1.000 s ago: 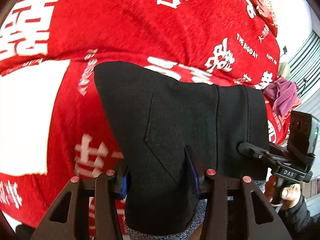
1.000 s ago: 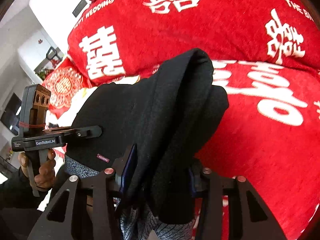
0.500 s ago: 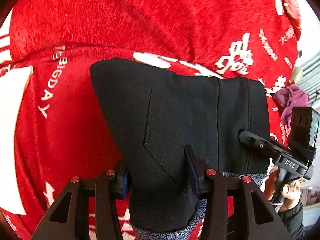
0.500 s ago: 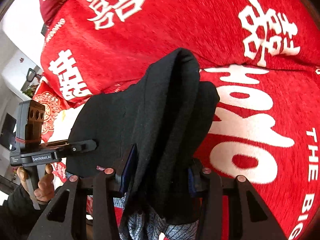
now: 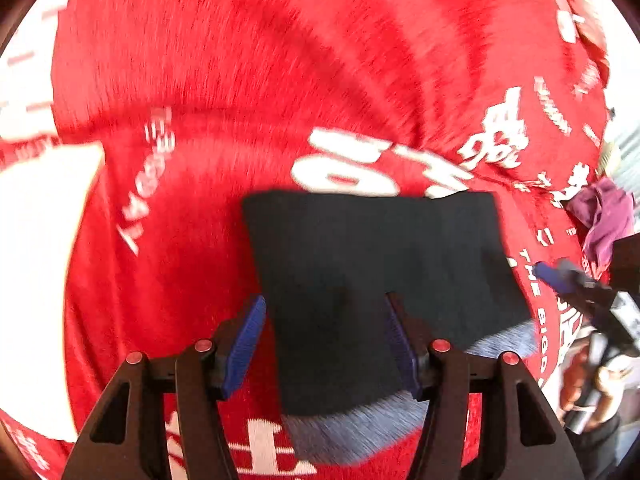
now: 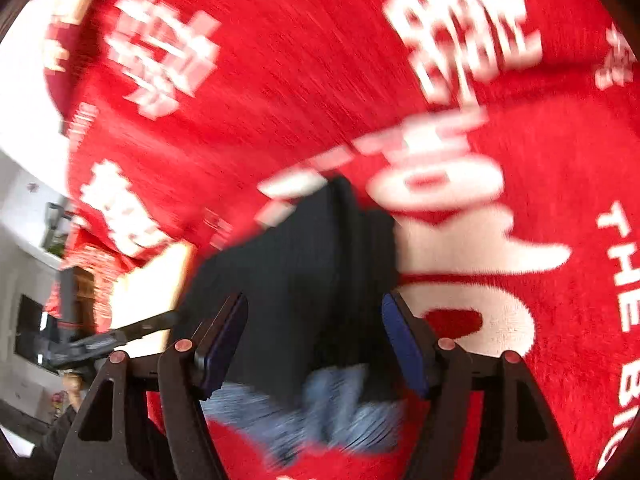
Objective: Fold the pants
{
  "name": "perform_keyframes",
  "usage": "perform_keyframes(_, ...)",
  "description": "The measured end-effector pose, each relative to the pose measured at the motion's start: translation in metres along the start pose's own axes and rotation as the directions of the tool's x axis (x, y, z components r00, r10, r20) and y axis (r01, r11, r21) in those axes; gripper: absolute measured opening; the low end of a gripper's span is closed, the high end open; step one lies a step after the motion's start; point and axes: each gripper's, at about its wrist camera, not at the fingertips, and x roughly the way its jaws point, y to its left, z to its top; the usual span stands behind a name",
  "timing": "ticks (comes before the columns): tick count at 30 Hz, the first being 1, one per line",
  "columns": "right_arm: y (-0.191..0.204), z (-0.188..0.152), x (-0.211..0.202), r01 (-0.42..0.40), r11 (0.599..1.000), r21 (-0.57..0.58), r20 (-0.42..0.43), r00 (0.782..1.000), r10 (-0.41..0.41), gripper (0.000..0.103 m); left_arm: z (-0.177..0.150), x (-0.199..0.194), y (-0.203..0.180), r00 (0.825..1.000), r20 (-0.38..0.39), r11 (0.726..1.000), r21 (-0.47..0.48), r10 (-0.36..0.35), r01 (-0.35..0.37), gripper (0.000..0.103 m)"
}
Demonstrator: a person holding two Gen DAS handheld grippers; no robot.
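The black pants point(image 5: 360, 260), folded into a thick bundle with a grey waistband point(image 5: 360, 428) nearest me, lie on the red blanket point(image 5: 240, 80). My left gripper point(image 5: 322, 344) is opening around the bundle's near left corner. Its left blue pad stands clear of the cloth. The frame is blurred. In the right wrist view the pants point(image 6: 312, 260) show their stacked folded edge, with my right gripper point(image 6: 314, 344) opening around it and both pads off the fabric. Each gripper shows at the edge of the other's view: the right gripper point(image 5: 580, 292) and the left gripper point(image 6: 100, 340).
The red blanket point(image 6: 320, 80) with white printed characters covers the whole surface. A purple cloth point(image 5: 604, 216) lies at its far right edge. A white patch point(image 5: 36, 260) lies on the left. A person's hand point(image 5: 580, 396) grips the right handle. Room furniture shows at the left point(image 6: 28, 328).
Both grippers' jaws have spread apart and let go of the pants, which now rest lower on the blanket. Both views have slid across the blanket's print.
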Motion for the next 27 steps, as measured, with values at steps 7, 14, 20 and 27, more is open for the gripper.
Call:
perform_keyframes(7, 0.065, -0.041, -0.002, -0.166, 0.974, -0.153, -0.069, 0.985, 0.157, 0.083, -0.029, 0.012, -0.044, 0.999, -0.052, 0.998, 0.07, 0.012, -0.008, 0.063)
perform_keyframes(14, 0.026, -0.058, 0.029, -0.091, 0.995, -0.036, -0.1, 0.991, 0.087, 0.082, -0.056, 0.042, -0.07, 0.989, -0.046, 0.972, 0.199, 0.14, -0.129, 0.095)
perform_keyframes(20, 0.025, -0.051, 0.021, -0.114, 0.992, 0.055, -0.078, 0.99, 0.118, 0.085, -0.06, 0.039, -0.075, 0.984, -0.03, 0.964, 0.21, 0.176, -0.166, 0.095)
perform_keyframes(27, 0.081, 0.007, -0.005, 0.057, 0.984, -0.168, 0.051, 0.997, -0.049, 0.103, -0.048, 0.029, -0.077, 0.99, -0.008, 0.972, 0.188, 0.144, -0.14, 0.095)
